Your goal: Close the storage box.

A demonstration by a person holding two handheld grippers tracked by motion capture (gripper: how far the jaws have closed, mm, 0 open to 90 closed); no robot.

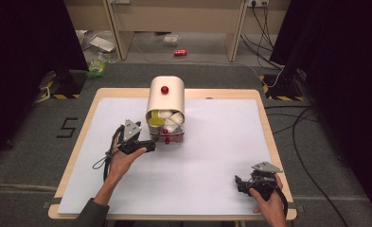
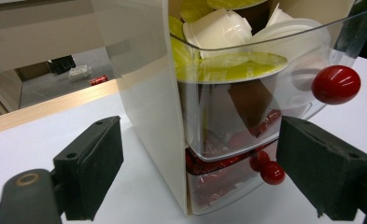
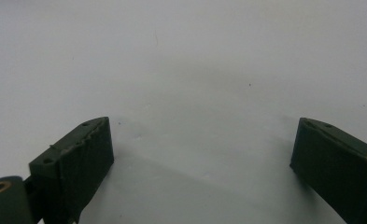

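At bench centre, my left tool gapes at capsule dispenser drawer w/ red knob, lined to pull; right tool open, idle at 5 o'clock.

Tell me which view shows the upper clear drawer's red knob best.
The left gripper view: the red knob sits close and sharp on the open clear drawer, just above the left hand-held gripper, whose jaws stand apart. In the high view that knob is too small to pick out surely at the dispenser's front. The right gripper view faces bare white table.

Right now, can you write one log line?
left gripper: open, at drawer box | right gripper: open, over table | top drawer: cups inside
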